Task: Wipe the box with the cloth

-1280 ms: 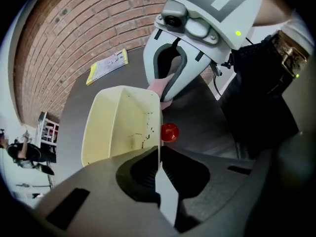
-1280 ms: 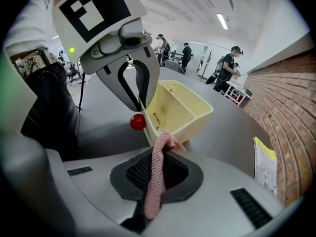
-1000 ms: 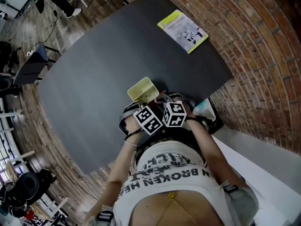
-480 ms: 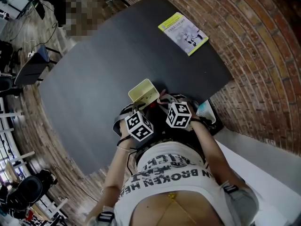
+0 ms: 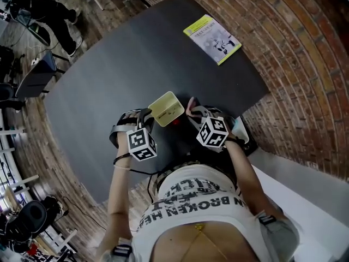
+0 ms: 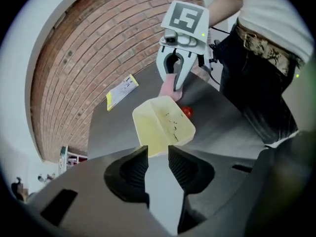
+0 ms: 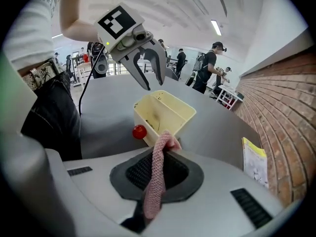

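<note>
The yellow box (image 5: 166, 108) stands on the dark counter (image 5: 109, 64) between 2 grippers: the jaws of the left gripper (image 6: 157, 153) are opening, empty, and those of the right gripper (image 7: 160, 154) pinch the pink cloth (image 7: 157, 181).

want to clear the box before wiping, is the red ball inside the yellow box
No, the red ball lies on the table outside the yellow box, beside its near wall.

the left gripper (image 6: 158, 163) has pulled off the box (image 5: 166, 108) toward the head view's left, jaws opening with nothing between them. the right gripper (image 6: 174, 80), carrying the cloth (image 7: 157, 177), edged slightly right, so both now sit well apart.
</note>
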The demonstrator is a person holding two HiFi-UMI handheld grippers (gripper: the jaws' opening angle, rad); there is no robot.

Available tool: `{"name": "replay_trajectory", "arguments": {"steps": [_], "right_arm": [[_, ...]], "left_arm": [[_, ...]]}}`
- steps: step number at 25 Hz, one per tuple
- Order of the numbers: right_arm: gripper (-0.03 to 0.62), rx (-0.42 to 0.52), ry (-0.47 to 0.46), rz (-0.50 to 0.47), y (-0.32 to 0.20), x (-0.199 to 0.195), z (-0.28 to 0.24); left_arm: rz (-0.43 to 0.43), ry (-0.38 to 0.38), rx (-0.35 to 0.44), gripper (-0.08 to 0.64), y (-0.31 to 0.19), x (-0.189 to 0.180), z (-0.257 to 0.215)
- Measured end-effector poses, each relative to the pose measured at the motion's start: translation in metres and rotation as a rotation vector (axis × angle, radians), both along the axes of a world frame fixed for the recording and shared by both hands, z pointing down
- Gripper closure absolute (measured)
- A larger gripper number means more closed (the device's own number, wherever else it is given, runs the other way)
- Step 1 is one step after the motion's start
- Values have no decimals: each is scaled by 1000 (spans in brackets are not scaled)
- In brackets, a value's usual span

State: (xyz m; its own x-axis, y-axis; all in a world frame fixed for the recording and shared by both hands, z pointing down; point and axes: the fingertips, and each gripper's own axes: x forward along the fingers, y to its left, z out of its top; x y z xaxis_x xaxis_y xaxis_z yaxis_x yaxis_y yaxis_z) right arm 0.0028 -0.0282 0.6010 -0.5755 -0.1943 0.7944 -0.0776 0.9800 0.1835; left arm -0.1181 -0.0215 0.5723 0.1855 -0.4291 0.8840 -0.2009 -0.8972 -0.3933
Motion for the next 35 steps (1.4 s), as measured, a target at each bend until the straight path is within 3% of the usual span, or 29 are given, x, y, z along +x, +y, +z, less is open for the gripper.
{"name": "replay_trajectory", "arguments": {"steps": [7, 16, 19, 29, 35], "right_arm": [[574, 5, -9, 51, -2, 5, -4], [575, 6, -22, 96, -11, 9, -7], [575, 8, -23, 96, -13, 9, -7], [575, -12, -11, 97, -15, 14, -1], [575, -46, 51, 37, -12, 16, 25]], "left_arm": [[230, -187, -1, 448, -7, -2, 18], [196, -239, 4, 449, -11, -2, 20], [111, -206, -47, 471, -7, 3, 18], [-148, 34, -251, 514, 13, 48, 11], [-171, 116, -299, 529, 17, 73, 10]]}}
